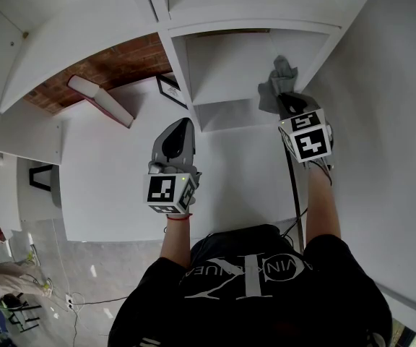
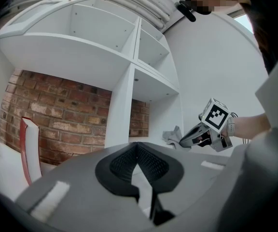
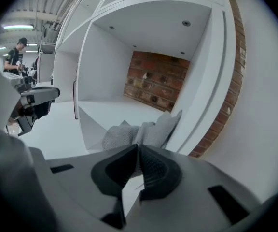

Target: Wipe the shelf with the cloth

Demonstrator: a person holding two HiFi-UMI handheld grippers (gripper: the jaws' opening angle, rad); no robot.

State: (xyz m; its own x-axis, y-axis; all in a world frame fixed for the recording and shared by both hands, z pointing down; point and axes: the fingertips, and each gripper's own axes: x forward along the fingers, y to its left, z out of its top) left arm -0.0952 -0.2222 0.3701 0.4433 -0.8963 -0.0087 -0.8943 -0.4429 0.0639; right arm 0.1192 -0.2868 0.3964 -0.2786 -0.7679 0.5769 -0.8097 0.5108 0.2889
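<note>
**White shelving, cloth at the front right corner**

White cubby shelving stands against a brick wall (image 1: pixel 114 67), under strip lighting. The shelf surface (image 1: pixel 230 114) being worked is the floor of one open cubby, bare and pale, with white uprights on both sides.

The right hand-held gripper (image 1: pixel 287 105) is clamped on the cloth (image 1: pixel 279 85). Its own view shows grey fabric pinched between the jaws and bunched ahead of them. The cloth sits at the front edge of the surface, close to the right corner and against the right upright. It seems to rest on the surface, though contact is hard to confirm.

The left hand-held gripper (image 1: pixel 181 129) has its jaws together with nothing between them. It is held low, off the front left corner and outside the cubby.

Judgement on the step: the wipe looks barely started.
- Press the bunched cloth flat, so that more than a fold touches.
- Run from the right corner along the front edge to the left corner, then work back toward the rear edge in overlapping passes.
- Keep the jaw tips off the paintwork. The rear corners are deep, so the marker cube may foul the upper board.

Elsewhere, a white board with a red edge (image 1: pixel 100 100) leans in the neighbouring bay beside a dark picture frame (image 1: pixel 170 91). A person (image 3: pixel 14 54) stands far off in the room.
</note>
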